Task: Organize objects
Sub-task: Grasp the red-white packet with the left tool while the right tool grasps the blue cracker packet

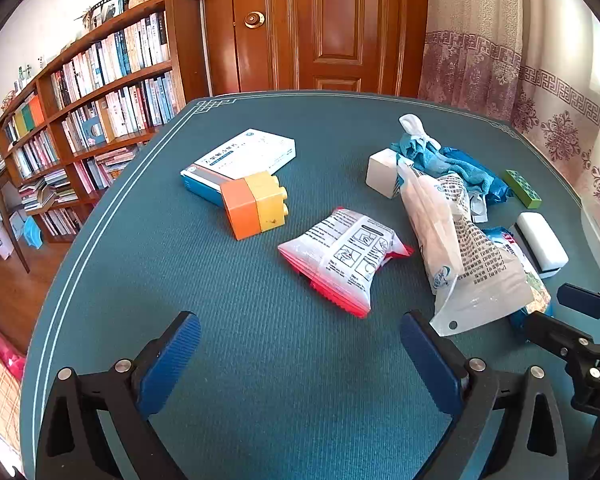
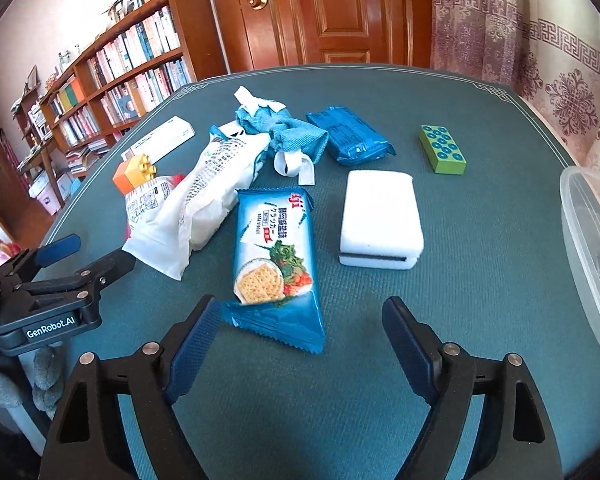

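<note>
Early stage, by the look of it: nothing gripped, everything loose on the green mat (image 2: 380,380). Left gripper (image 1: 300,344) spread wide over bare mat, empty. Right gripper (image 2: 300,332) also spread, empty; left pad just beside the corner of the cracker pack (image 2: 276,248), whether touching or not, cannot tell.

Probably sorting into the clear tub (image 2: 592,252) at 3 o'clock in the right view. Next move likely calls for closing on the cracker pack at 11 o'clock from the right gripper, gently, because crackers break.

Red pack (image 1: 344,256) at 12 o'clock from the left gripper: crinkled film, soft. White bag (image 2: 196,200): thin, limp plastic. Toy brick (image 1: 256,206): hard, orange and yellow, studded. White sponge (image 2: 380,220): blocky, soft-looking. Green tile (image 2: 442,150): rigid, dotted. Blue cloth (image 2: 284,130): bunched. Box (image 1: 244,156): flat carton.
</note>
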